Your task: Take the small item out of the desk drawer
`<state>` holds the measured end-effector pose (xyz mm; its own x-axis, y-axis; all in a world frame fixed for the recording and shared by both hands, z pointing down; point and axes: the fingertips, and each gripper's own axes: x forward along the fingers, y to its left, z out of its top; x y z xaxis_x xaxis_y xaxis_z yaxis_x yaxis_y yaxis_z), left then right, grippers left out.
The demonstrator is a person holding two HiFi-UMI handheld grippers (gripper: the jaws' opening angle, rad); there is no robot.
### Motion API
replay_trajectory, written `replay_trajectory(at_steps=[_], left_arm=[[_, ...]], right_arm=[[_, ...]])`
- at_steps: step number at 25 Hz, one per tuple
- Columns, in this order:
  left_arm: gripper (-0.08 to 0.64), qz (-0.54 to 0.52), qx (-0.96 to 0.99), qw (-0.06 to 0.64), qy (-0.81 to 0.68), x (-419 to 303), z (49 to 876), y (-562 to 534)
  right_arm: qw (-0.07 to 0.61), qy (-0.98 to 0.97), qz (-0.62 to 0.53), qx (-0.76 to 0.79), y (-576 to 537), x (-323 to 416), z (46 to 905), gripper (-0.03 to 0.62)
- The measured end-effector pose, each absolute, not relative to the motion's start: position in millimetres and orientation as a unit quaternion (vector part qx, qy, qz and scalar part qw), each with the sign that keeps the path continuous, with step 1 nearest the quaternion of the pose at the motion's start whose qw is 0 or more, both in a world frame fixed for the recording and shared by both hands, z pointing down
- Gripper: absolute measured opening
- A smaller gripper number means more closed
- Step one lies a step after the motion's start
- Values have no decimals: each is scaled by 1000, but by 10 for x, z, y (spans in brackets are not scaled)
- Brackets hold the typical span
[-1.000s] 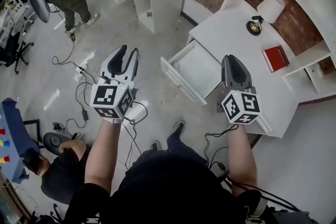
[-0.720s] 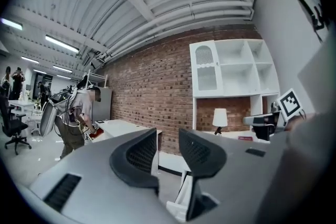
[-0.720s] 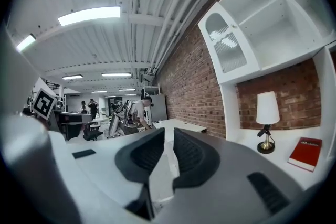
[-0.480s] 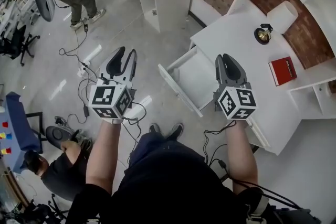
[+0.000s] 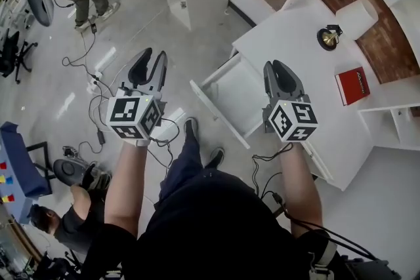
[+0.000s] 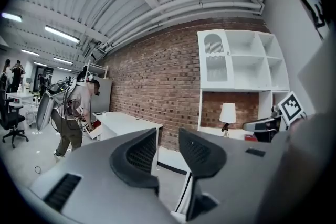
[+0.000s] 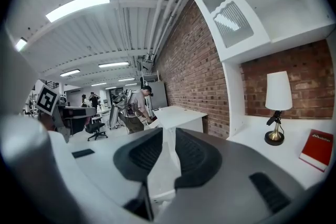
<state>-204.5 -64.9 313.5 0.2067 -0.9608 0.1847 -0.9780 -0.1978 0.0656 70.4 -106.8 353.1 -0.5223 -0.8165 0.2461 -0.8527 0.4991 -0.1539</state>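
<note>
The opening step looks done: the white desk drawer stands pulled well out from the front edge of the white bench, its inside open to the head view. What is left is the whole of the retrieval, because neither tool holds anything. Your right tool hangs above the drawer's right part, near the bench's front edge. In its own view its jaws are parting with only a narrow gap so far, and nothing is between them but the white furniture beyond. Your left tool is out over the grey floor, well apart from the drawer on its left. Its jaws are moderately apart in its own view and likewise empty. The small item itself you cannot pick out here. The part of the drawer's floor that shows is plain white, and the right tool covers the rest, so the item may lie under it or toward the back, or be too small to make out. On the bench top, the white-shaded lamp with a brass base stands at the far edge and a red book lies toward the right edge. Neither belongs to the job. By my reading you are at the start of the reach — finding the item, lowering a tool into the drawer, closing on it and lifting it clear are all ahead.
</note>
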Motion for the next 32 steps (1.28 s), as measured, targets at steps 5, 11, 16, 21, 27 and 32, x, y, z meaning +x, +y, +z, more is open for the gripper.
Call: replay_trajectory(at_steps=[5,11,16,21,27,32], left_arm=[[130,55,779,108,-615,-2186,3409,-1240],[130,71,790,132,-595,-2433,3748,-1900],[130,88,799,151,-576,-2561,4054,-2205],[130,106,805,162,-560,-2701,4355,-2370],[130,122,801,185,-557,-2887,4722,-2490],[130,137,788,208,-563,-2948,5067,-2495]], right_arm=[[109,-860,146,477,-1381,504,3931,77],[143,-848,168,482,-1902,241,4326,81],[170,-838,188,483,-2108,86,4625,81],[194,-829,223,474,-2179,-19,5012,74],[235,-819,236,467,-2156,-63,5455,75],[264,-810,286,439,-2034,-103,6011,78]])
